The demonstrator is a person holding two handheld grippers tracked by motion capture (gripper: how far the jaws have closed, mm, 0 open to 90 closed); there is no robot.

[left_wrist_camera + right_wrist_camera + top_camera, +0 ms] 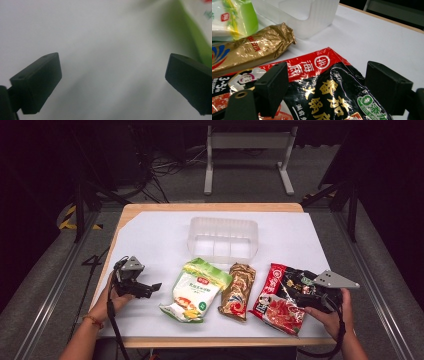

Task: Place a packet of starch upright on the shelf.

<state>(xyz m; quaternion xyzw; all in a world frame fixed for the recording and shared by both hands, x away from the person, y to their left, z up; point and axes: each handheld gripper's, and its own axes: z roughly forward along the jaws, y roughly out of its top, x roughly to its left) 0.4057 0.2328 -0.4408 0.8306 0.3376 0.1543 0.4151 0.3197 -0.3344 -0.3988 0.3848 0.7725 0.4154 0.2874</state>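
With my right gripper [296,289] hanging over the red-and-black packet [322,82], jaws wide and straddling it without pinching, I reckon the step is to pick it up: lower squarely, close on an edge, not the slippery middle. The packet lies at the right end of the row on the white surface [150,237]. My left gripper [150,289] waits open and empty beside the green packet [195,290]. Count: three packets, including one gold packet [238,291], and one clear tub [222,240].
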